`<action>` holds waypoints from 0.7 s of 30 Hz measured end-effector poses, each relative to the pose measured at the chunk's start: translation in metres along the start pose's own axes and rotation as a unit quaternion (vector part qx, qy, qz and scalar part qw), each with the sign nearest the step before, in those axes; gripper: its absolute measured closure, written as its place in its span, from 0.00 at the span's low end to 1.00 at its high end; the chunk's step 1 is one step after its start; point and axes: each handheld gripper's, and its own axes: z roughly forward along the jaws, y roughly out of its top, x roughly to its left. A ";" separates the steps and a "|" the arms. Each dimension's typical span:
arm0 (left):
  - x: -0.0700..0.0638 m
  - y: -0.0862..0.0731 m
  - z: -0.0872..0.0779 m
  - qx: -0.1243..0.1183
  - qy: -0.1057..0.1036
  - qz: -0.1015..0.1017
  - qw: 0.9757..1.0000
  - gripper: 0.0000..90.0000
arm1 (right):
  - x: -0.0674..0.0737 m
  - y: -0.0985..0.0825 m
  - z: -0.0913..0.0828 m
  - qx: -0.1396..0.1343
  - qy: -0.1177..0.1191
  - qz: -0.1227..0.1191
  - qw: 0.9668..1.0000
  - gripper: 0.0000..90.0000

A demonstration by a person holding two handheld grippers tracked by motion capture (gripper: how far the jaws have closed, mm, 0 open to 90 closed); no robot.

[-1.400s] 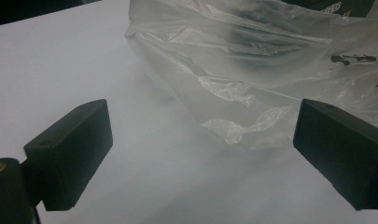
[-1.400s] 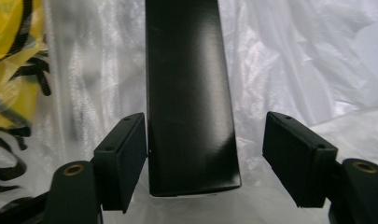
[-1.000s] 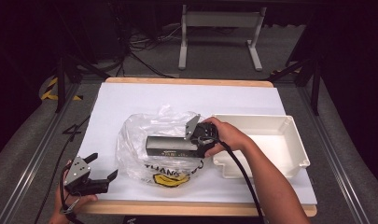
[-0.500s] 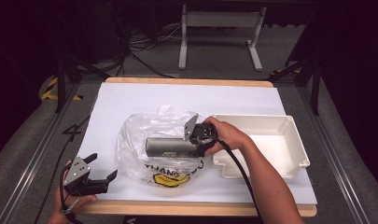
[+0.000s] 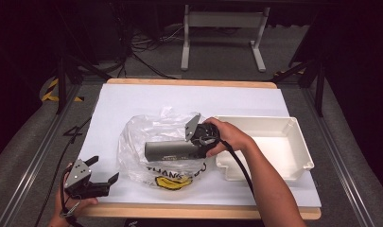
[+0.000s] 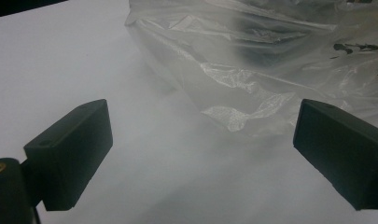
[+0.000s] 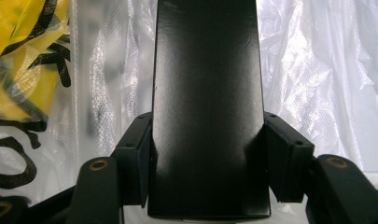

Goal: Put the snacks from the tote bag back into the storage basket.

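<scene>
Inside the plastic bag point(image 5: 163, 142) on the desk point(image 5: 132, 101), the right hand-held gripper point(image 7: 207, 161) has just clamped the dark box point(image 7: 207, 93); draw it out slowly. The left hand-held gripper point(image 5: 97, 182) waits wide.

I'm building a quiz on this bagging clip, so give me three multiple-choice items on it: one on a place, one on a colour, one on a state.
1. Where is the white tray?
A. right of the plastic bag
B. left of the bag
C. on the floor

2. What colour is the print on the plastic bag?
A. red
B. yellow with black
C. blue

3. How is the right claw?
A. open over the tray
B. shut on nothing
C. shut on the dark box

Answers:
1 A, the high view shows the tray right of the bag.
2 B, a yellow patch with black letters shows on the bag.
3 C, both pads press the sides of the dark box.
</scene>
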 end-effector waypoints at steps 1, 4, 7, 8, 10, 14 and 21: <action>0.000 0.000 0.000 0.001 0.002 0.001 1.000 0.06 | 0.000 0.001 -0.001 -0.001 0.000 -0.001 1.000 0.48; 0.000 0.000 0.000 -0.001 0.003 0.000 1.000 0.06 | 0.000 0.002 -0.004 -0.008 0.007 -0.007 1.000 0.48; 0.000 0.000 -0.001 -0.002 0.003 0.000 1.000 0.06 | 0.001 0.003 -0.006 -0.007 0.004 -0.012 1.000 0.48; 0.000 0.000 -0.001 -0.003 0.003 0.001 1.000 0.06 | 0.001 0.003 -0.007 -0.007 0.002 -0.014 1.000 0.48; 0.000 0.000 -0.001 -0.002 0.004 0.000 1.000 0.06 | 0.002 0.003 -0.008 -0.010 0.000 -0.016 1.000 0.48; -0.001 0.000 0.000 0.000 0.005 0.002 1.000 0.06 | 0.002 0.003 -0.011 -0.019 -0.004 -0.018 1.000 0.48; 0.000 0.000 -0.001 0.000 0.005 0.001 1.000 0.06 | 0.003 0.002 -0.020 -0.035 -0.013 -0.022 0.999 0.48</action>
